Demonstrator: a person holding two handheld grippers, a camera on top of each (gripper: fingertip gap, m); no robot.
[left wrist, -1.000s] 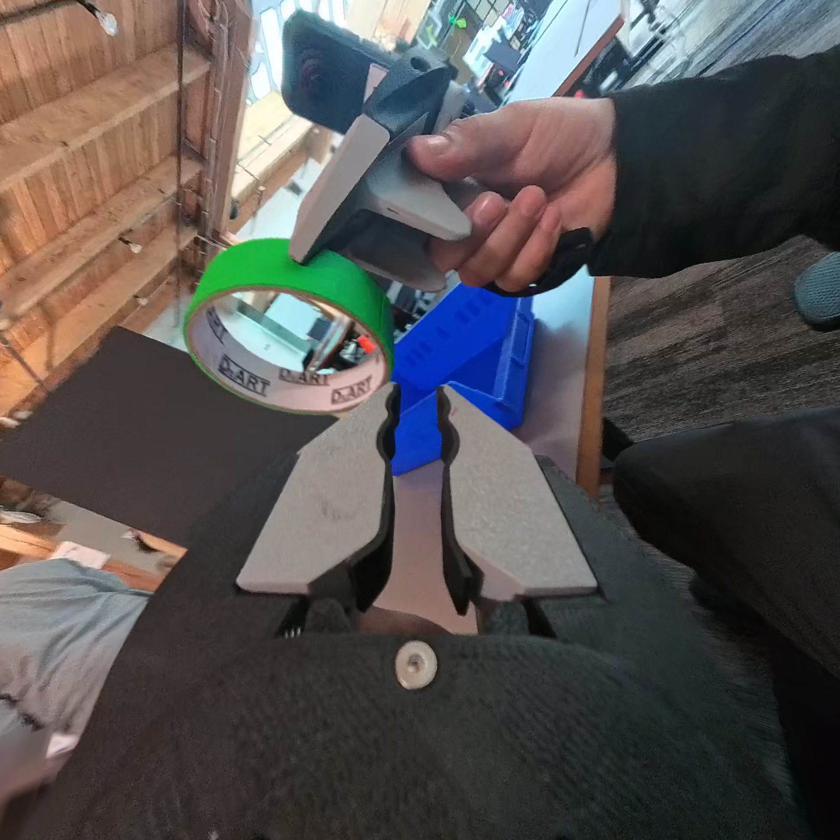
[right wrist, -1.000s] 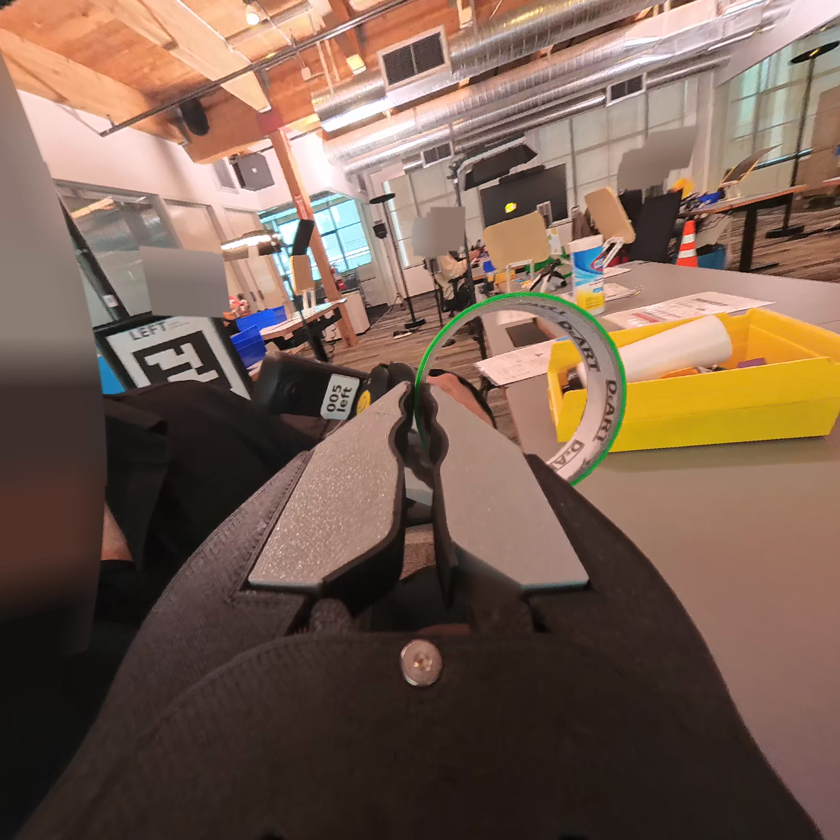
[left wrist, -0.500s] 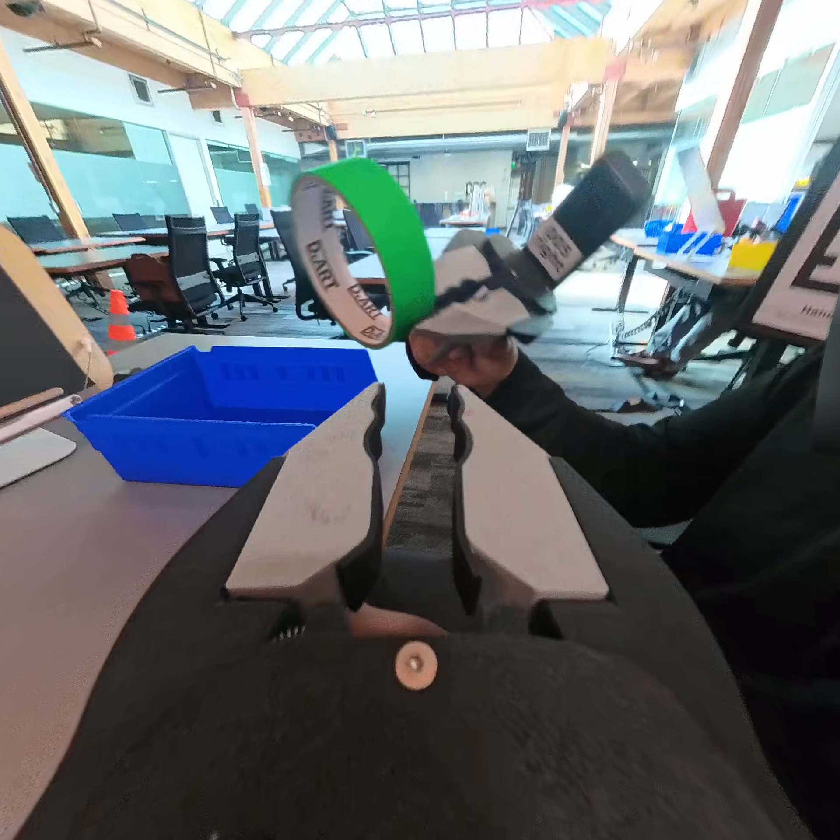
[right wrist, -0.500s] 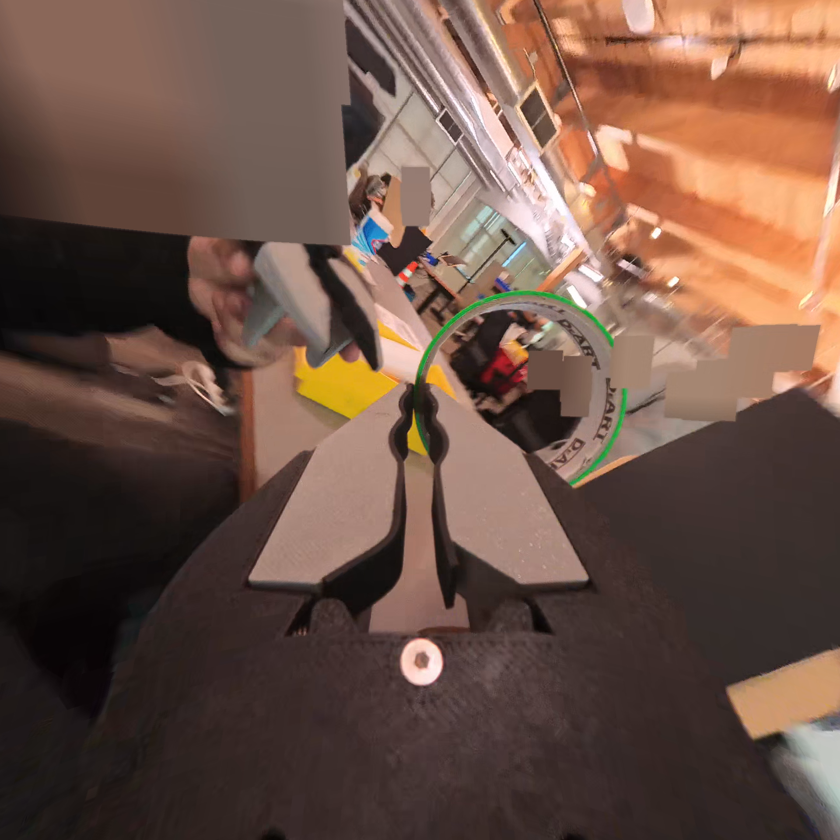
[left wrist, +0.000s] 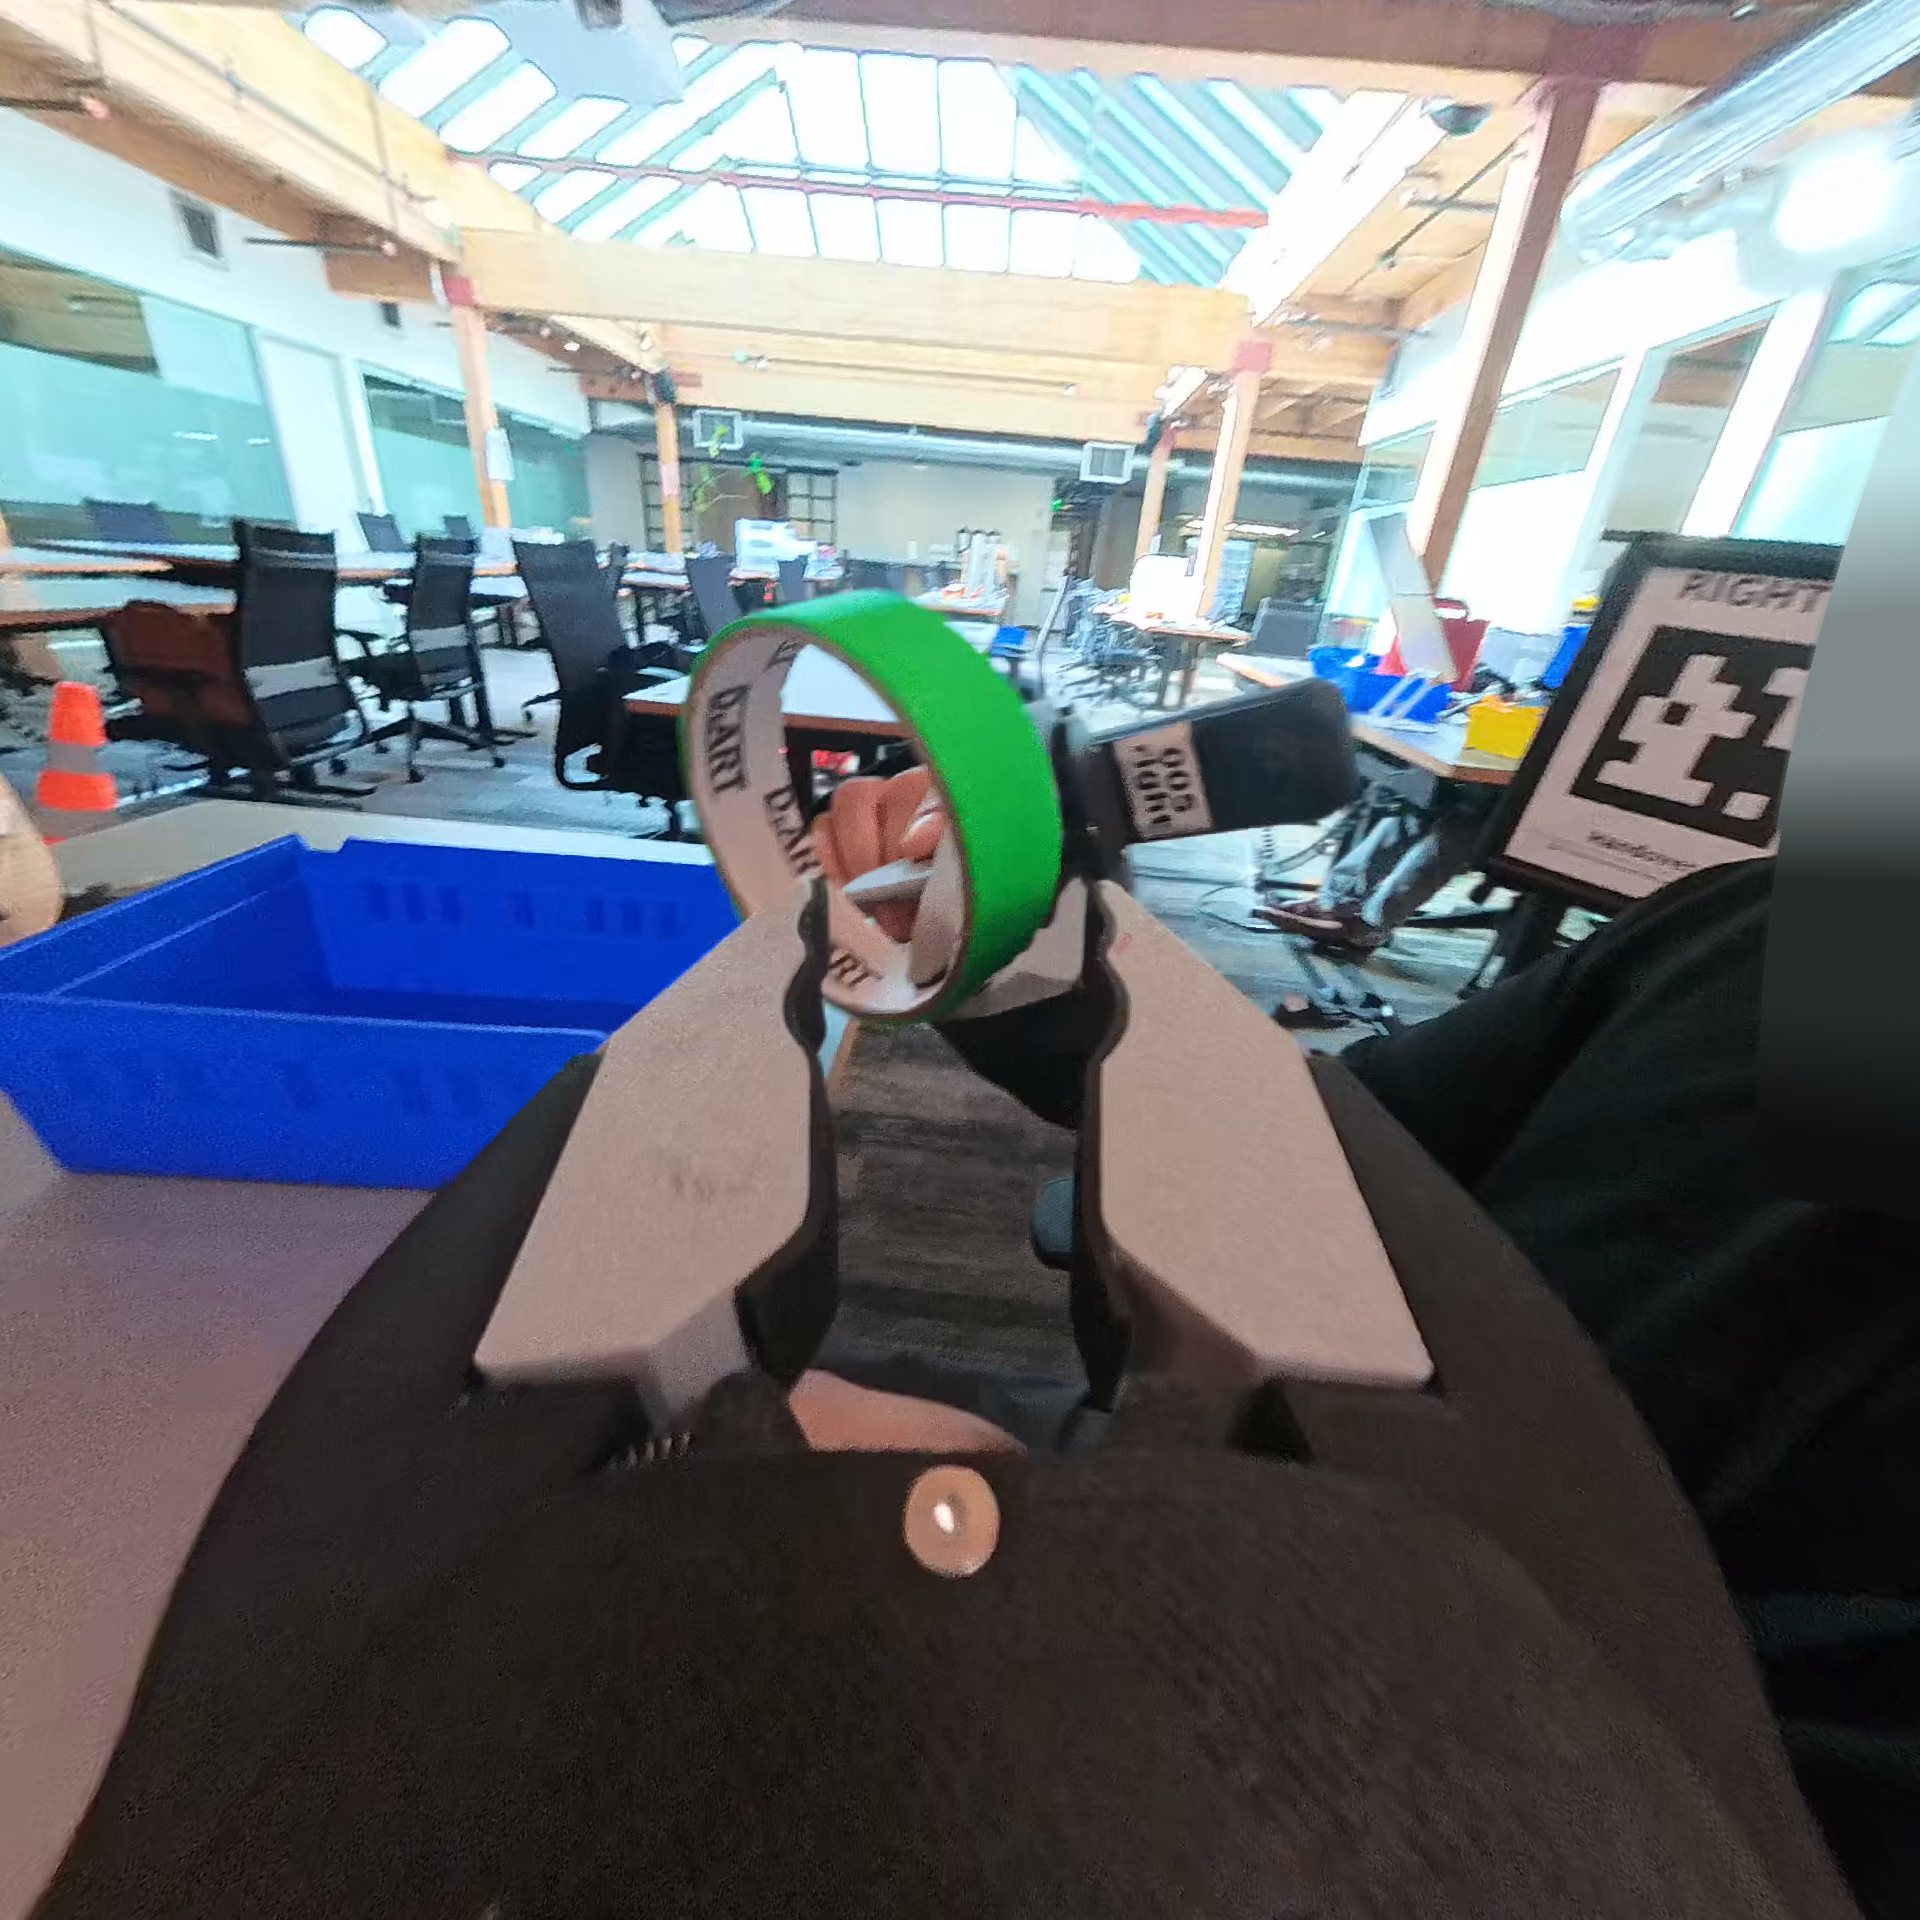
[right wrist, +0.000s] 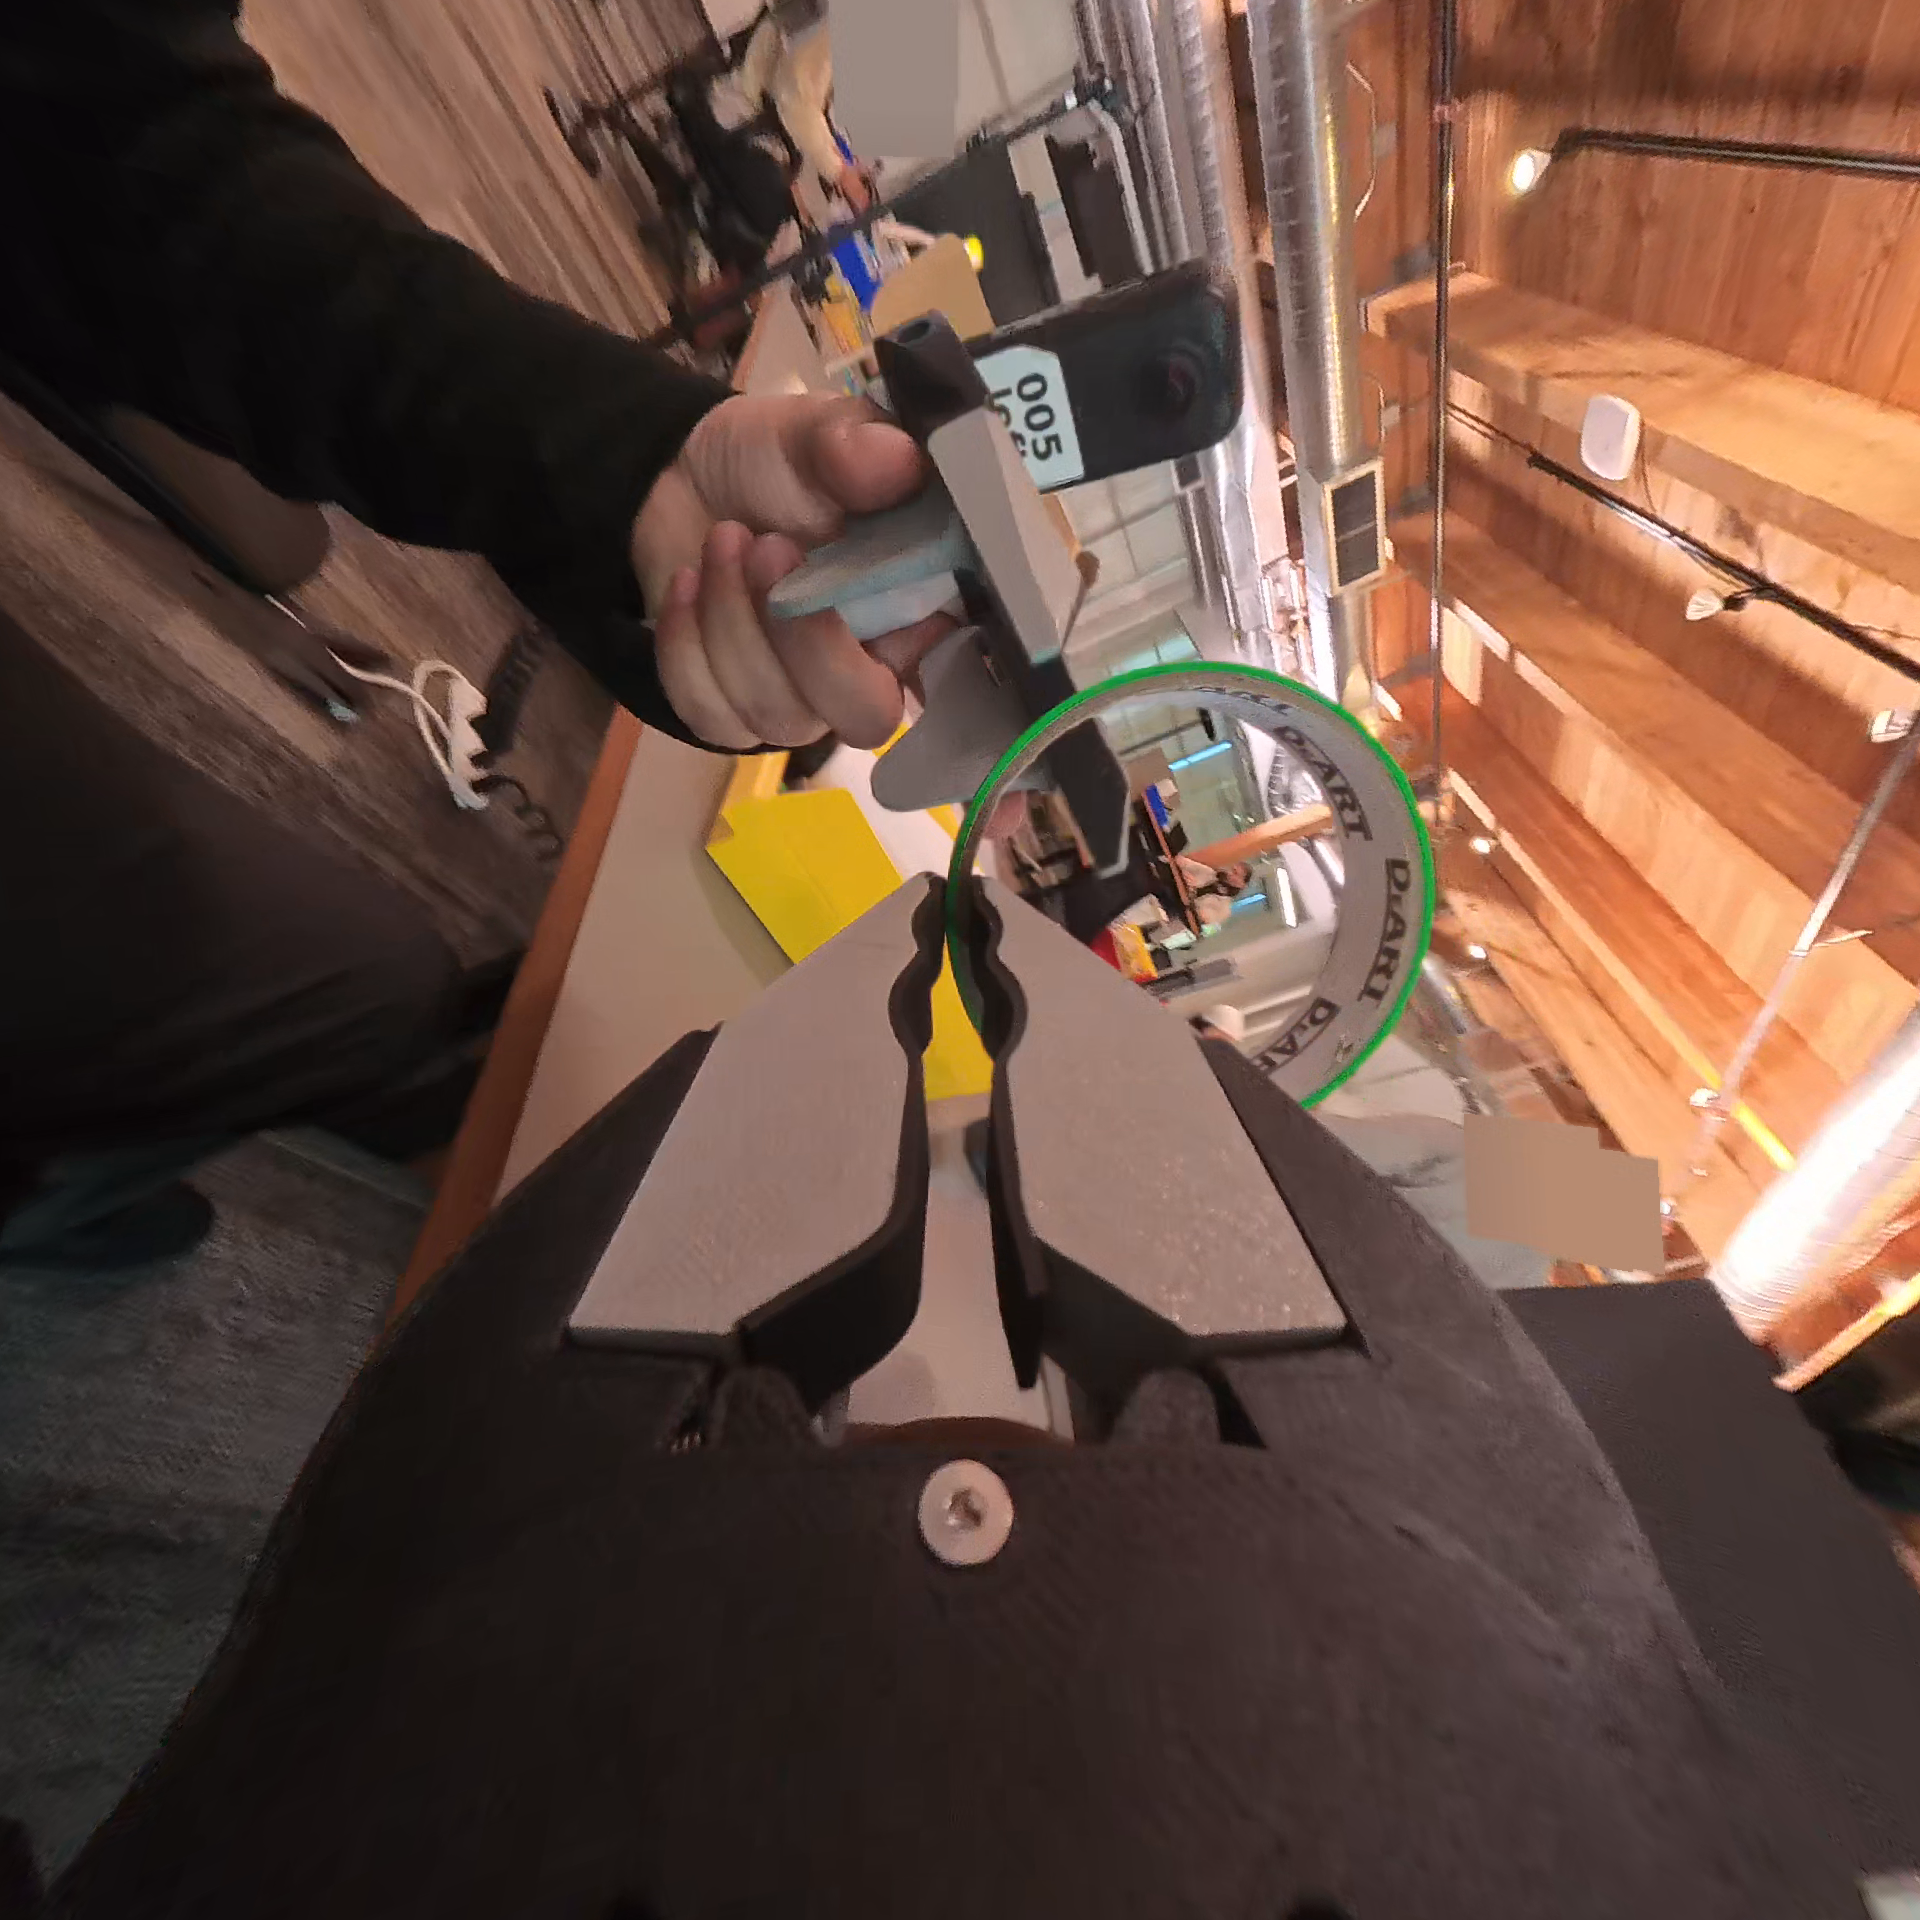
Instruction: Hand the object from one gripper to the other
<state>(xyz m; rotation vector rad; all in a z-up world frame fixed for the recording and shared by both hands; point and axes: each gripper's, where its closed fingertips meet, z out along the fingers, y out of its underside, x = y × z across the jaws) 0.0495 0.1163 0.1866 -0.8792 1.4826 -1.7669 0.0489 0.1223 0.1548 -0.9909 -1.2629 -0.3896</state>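
Note:
A green tape roll [left wrist: 997, 769] with a white inner core is held up in the air. My right gripper [right wrist: 961, 914] is shut on the roll's band [right wrist: 1392, 914], gripping one edge of the ring. In the left wrist view that gripper shows behind the roll [left wrist: 1039, 966], held by a hand. My left gripper [left wrist: 951, 914] is open, with its two tips on either side of the roll's lower part. In the right wrist view the left gripper [right wrist: 997, 826] has one finger [right wrist: 1081, 769] reaching through the ring and the other outside the band.
A blue bin [left wrist: 312, 997] stands on the grey table [left wrist: 156, 1351] at my left. A yellow bin [right wrist: 821, 873] sits on the table beyond the right gripper. A black-and-white marker board [left wrist: 1683, 717] stands at the right. Office chairs [left wrist: 291, 665] and an orange cone [left wrist: 73, 748] are farther back. Both grippers' tips are close together, under 4 cm apart.
My left gripper has opened wider and closed in on the roll, so its fingers now straddle the band. My right gripper has kept its hold while turning.

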